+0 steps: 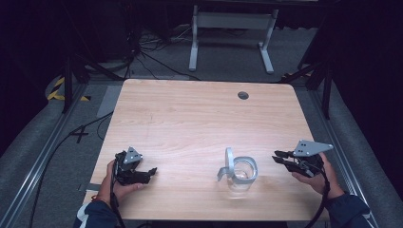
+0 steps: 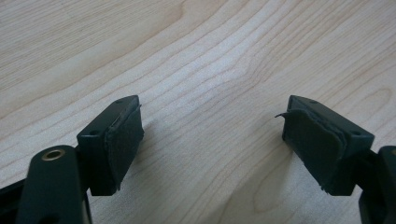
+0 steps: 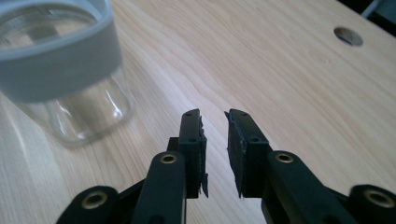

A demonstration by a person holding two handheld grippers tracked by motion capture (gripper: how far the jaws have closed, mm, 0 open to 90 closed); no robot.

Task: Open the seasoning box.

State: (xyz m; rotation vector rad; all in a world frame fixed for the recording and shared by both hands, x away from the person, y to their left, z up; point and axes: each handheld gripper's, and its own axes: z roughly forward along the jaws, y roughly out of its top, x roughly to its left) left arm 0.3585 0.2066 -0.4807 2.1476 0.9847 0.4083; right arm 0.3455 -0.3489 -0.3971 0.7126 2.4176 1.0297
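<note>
A clear glass jar (image 1: 243, 175) with a grey rim stands on the wooden table (image 1: 190, 118) near its front edge, right of centre. Its grey lid (image 1: 229, 160) is flipped up on the left side. My right gripper (image 1: 278, 157) is held to the right of the jar, apart from it and pointing left; in the right gripper view its jaws (image 3: 214, 115) stand a narrow gap apart with nothing between them, the jar (image 3: 65, 70) at upper left. My left gripper (image 1: 151, 172) rests low at the front left, jaws (image 2: 212, 135) wide open over bare wood.
A round cable hole (image 1: 243, 95) sits in the far right part of the tabletop, also seen in the right gripper view (image 3: 348, 36). Beyond the table stands a white metal frame (image 1: 233, 23). Cables (image 1: 85, 128) lie on the grey floor to the left.
</note>
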